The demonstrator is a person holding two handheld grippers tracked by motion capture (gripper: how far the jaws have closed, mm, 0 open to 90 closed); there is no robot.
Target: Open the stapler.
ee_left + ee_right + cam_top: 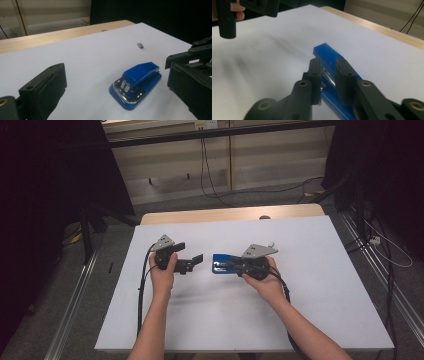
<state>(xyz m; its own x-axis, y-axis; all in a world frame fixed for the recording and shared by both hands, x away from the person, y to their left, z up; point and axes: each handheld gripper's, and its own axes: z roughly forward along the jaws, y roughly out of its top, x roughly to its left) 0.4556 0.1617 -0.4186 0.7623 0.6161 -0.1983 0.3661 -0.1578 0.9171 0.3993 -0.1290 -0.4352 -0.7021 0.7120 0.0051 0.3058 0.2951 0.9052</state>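
We take the blue stapler (222, 264) as our landmark; it lies flat on the white sheet (310, 310) that covers the table (230, 214), about mid-table.

Right gripper (328, 75): its two black jaws have come in on the stapler's rear half, one on each side of the blue body, narrow gap between them. In the right gripper view the pads sit against or just beside the flanks; we read this as a grip on the stapler, the stapler not lifted off the sheet. The right hand (267, 282) comes in from the stapler's near right side in the high view.

Left gripper (192, 261): just left of the stapler in the high view, apart from it, jaws spread wide with nothing between them. In the left gripper view the stapler lies ahead, between the two jaws' lines but beyond their tips, chrome nose toward the camera.

A small grey staple strip (140, 45) lies on the sheet beyond the stapler, well apart from it.
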